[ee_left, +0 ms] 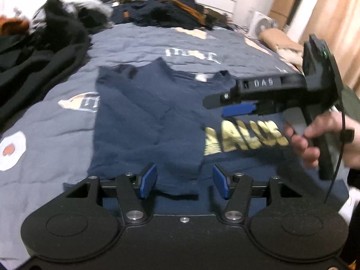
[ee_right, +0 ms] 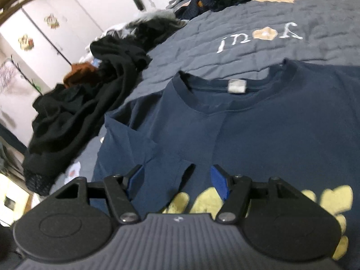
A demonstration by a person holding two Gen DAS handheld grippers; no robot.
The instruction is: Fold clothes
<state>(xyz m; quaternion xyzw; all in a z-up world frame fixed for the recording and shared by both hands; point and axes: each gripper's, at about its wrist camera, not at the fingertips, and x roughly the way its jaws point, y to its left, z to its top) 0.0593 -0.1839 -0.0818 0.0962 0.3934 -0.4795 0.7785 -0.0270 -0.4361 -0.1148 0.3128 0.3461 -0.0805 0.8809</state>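
Hovering over the navy T-shirt [ee_left: 144,121], both hand-held grippers [ee_left: 184,183] [ee_right: 175,180] gape, holding nothing.

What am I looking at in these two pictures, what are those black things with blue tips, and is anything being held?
There is no robot here. A person holds a hand-operated gripper in each hand, and each carries a wide-angle camera looking forward along its two blue-padded jaws. One picture comes from the left gripper, the other from the right gripper. The left view also shows the right gripper from the side, gripped by the person's hand. Below them a navy T-shirt with gold lettering lies on a blue-grey quilt on a bed, one side already folded in. Piles of dark clothes lie at the side and at the far end. Both pairs of jaws stand open above the shirt; nothing is held.
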